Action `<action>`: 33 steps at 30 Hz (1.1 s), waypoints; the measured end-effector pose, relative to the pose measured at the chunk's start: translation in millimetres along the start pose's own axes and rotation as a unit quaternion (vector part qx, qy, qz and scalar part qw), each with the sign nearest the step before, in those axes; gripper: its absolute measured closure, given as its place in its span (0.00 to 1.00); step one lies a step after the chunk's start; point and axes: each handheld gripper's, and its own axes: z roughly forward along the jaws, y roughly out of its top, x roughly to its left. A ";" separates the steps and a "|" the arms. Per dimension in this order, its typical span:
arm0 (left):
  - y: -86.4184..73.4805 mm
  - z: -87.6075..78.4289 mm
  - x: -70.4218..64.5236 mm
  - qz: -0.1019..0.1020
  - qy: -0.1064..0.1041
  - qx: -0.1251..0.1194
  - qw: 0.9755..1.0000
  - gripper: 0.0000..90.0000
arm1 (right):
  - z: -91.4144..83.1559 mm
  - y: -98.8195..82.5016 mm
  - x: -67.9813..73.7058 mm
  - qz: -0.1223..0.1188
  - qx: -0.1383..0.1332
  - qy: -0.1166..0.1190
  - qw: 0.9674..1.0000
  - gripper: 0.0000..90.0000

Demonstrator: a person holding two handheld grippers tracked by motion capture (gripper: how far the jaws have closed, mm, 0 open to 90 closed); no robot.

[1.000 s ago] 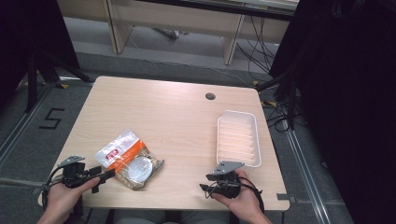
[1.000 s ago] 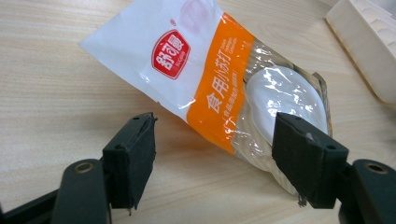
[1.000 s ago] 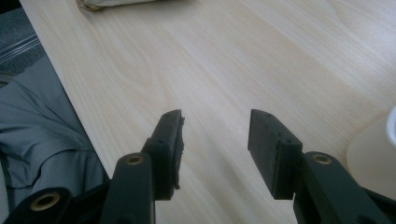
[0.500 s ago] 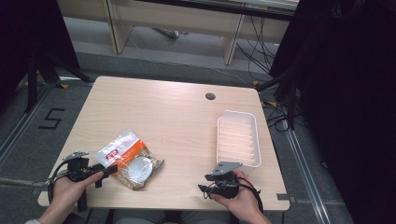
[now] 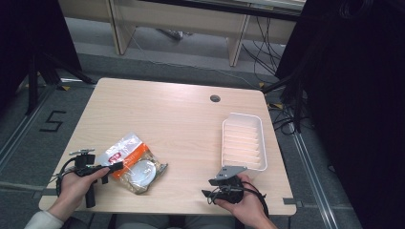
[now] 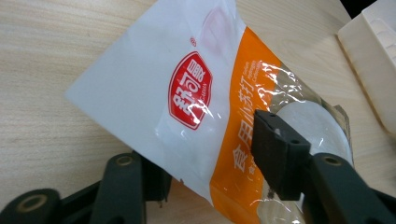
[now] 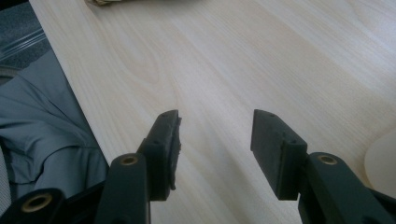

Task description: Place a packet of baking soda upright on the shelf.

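Observation:
A snack bag (image 5: 131, 162), white and orange with a red logo and a clear window over a round white cake, lies on the table's front left. My left gripper (image 5: 113, 168) is at its left edge. In the left gripper view the bag (image 6: 196, 93) runs between the wide-apart jaws, one under its edge and one over its clear end, so my left gripper (image 6: 210, 149) stands open. My right gripper (image 5: 210, 194) rests near the front edge, just in front of a white ribbed tray (image 5: 242, 140). It (image 7: 215, 126) is open over bare wood.
The tray's corner (image 6: 373, 60) lies beyond the bag in the left gripper view. A round cable hole (image 5: 215, 98) sits at the table's far side. The table's front edge and grey clothing (image 7: 42, 121) are close by the right gripper. Bare wood (image 5: 181, 119) spans the middle.
My left hand has shifted slightly along the bag's left edge. The bag, the tray and the right gripper stay about where they were.

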 end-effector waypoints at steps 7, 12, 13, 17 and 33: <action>0.9 1.8 -0.3 0.010 -0.004 -0.006 1.000 0.77 | -1.3 0.7 0.3 0.002 0.009 0.002 1.000 0.58; 1.7 -0.6 -2.2 0.020 -0.018 -0.010 1.000 0.98 | 0.2 -0.2 -0.4 -0.002 0.002 -0.001 1.000 0.58; 2.1 -1.2 -2.8 0.022 -0.023 -0.011 0.999 0.98 | 0.2 -0.2 -0.4 -0.002 0.002 -0.001 1.000 0.58; 4.7 -5.8 -7.1 0.037 -0.040 -0.027 0.998 0.99 | -1.0 0.5 -1.0 -0.005 0.010 0.003 1.000 0.58; 9.9 -29.2 -66.2 0.186 -0.141 -0.091 0.968 0.99 | -13.2 15.1 -4.5 -0.015 -0.023 -0.001 1.000 0.52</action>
